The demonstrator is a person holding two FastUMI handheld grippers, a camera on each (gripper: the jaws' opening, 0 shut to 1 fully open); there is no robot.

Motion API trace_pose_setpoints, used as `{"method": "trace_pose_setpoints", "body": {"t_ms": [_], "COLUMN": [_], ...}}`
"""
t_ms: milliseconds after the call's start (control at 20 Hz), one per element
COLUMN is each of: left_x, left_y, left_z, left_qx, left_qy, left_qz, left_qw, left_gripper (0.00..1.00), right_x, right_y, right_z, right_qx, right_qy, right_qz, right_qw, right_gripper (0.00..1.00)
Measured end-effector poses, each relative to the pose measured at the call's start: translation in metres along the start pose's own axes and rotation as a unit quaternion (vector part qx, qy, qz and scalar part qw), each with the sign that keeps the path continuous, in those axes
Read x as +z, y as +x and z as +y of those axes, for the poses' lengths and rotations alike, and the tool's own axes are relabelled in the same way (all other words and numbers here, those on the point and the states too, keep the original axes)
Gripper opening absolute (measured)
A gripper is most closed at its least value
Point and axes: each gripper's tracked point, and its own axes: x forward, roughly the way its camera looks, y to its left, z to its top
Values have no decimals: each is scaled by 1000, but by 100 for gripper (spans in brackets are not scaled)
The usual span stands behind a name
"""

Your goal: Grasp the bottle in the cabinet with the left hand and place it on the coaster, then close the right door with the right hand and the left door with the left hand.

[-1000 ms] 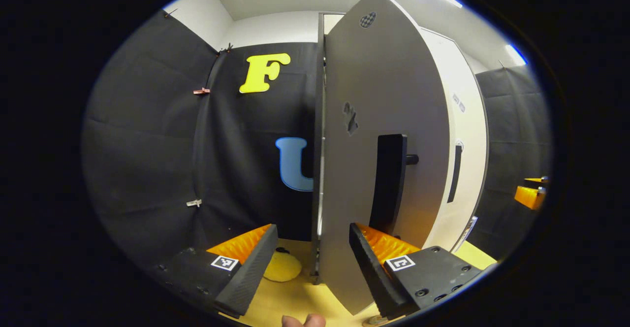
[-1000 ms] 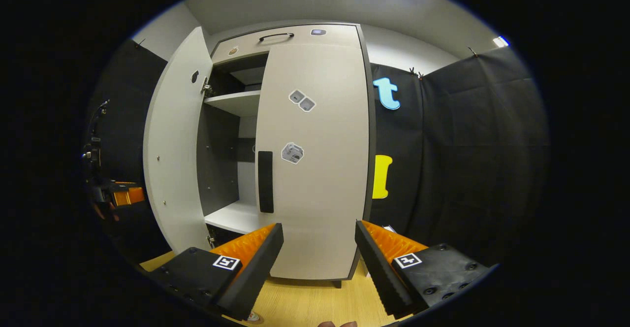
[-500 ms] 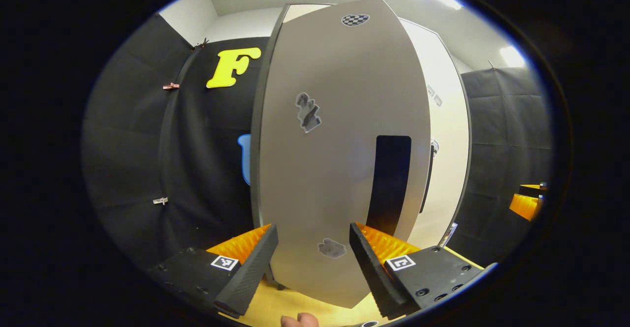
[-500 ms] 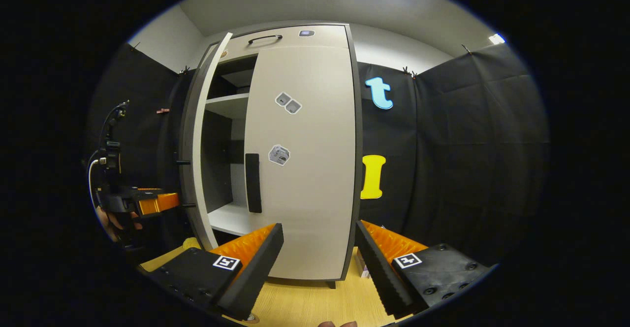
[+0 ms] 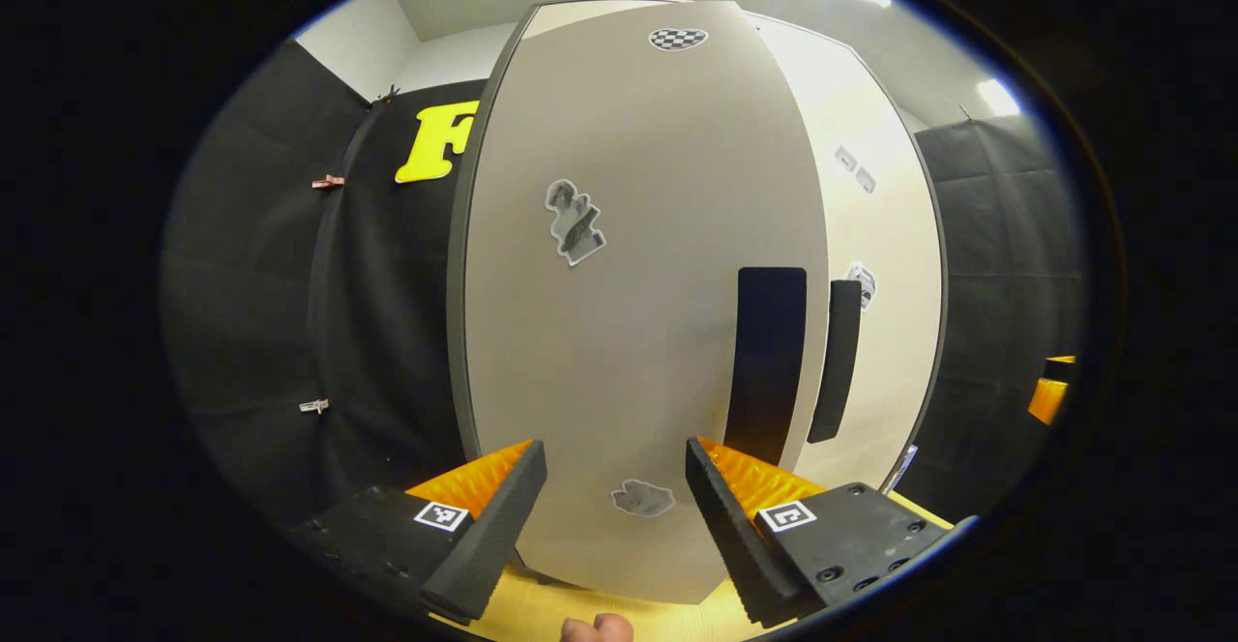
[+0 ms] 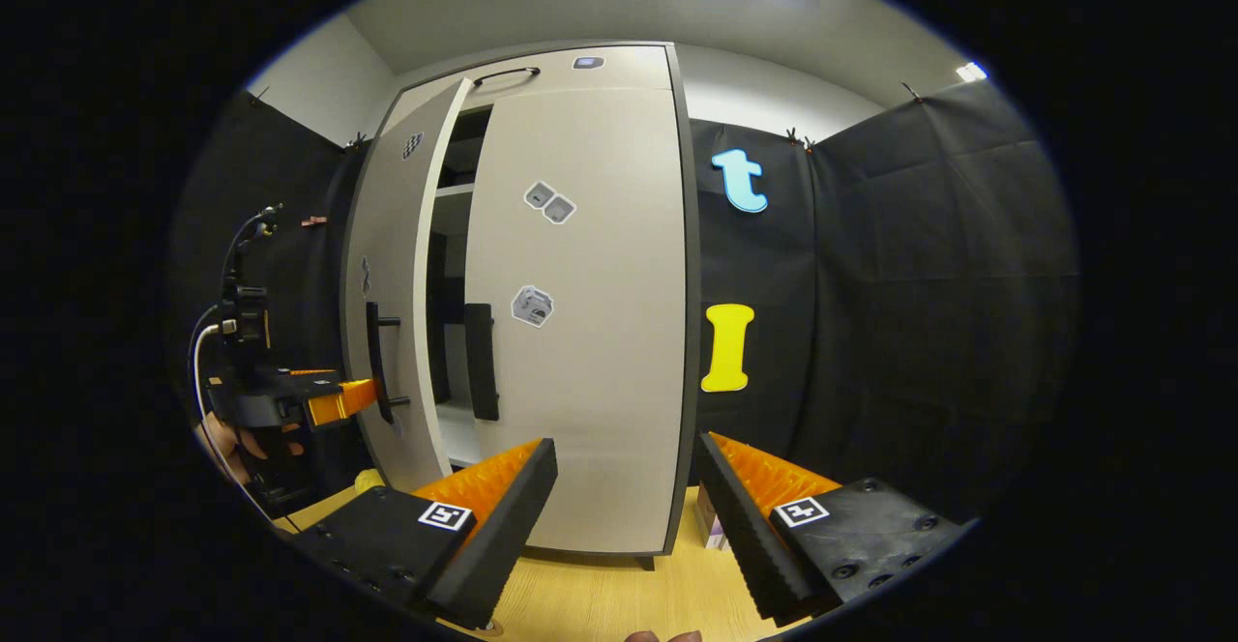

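Note:
The grey left door (image 5: 629, 313) stands close in front of my left gripper (image 5: 616, 516), whose fingers are open with nothing between them. Its black handle (image 5: 771, 362) lies just right of centre, beside the right door's handle (image 5: 837, 362). In the right gripper view the right door (image 6: 590, 352) is shut against the cabinet, while the left door (image 6: 392, 265) stands ajar with a narrow dark gap. There the left gripper (image 6: 329, 400) sits by that door's handle (image 6: 372, 362). My right gripper (image 6: 627, 516) is open, back from the cabinet.
The cabinet stands on a light wooden table (image 6: 619, 603). A small yellow thing (image 6: 368, 480) lies low by the left door's foot. A small box (image 6: 711, 526) sits at the cabinet's right foot. Black cloth walls close in on both sides.
The left door has swung far toward the cabinet, from wide open to a narrow gap, with my left gripper following behind it. My right gripper has barely moved.

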Motion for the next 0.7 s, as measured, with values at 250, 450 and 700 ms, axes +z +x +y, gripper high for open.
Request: {"method": "trace_pose_setpoints", "body": {"t_ms": [250, 450, 700], "left_x": [0, -4, -4], "left_y": [17, 32, 32], "left_z": [-8, -4, -1], "left_qx": [8, 23, 22], "left_qy": [-1, -2, -1], "left_qz": [-1, 7, 5], "left_qw": [1000, 1000, 1000], "left_gripper": [93, 93, 93], "right_x": [-2, -6, -7], "right_y": [5, 9, 13], "right_z": [-5, -7, -9], "right_qx": [4, 8, 9], "right_qy": [1, 3, 8], "right_qz": [4, 10, 11], "right_qw": [1000, 1000, 1000], "right_gripper": [97, 97, 97]}}
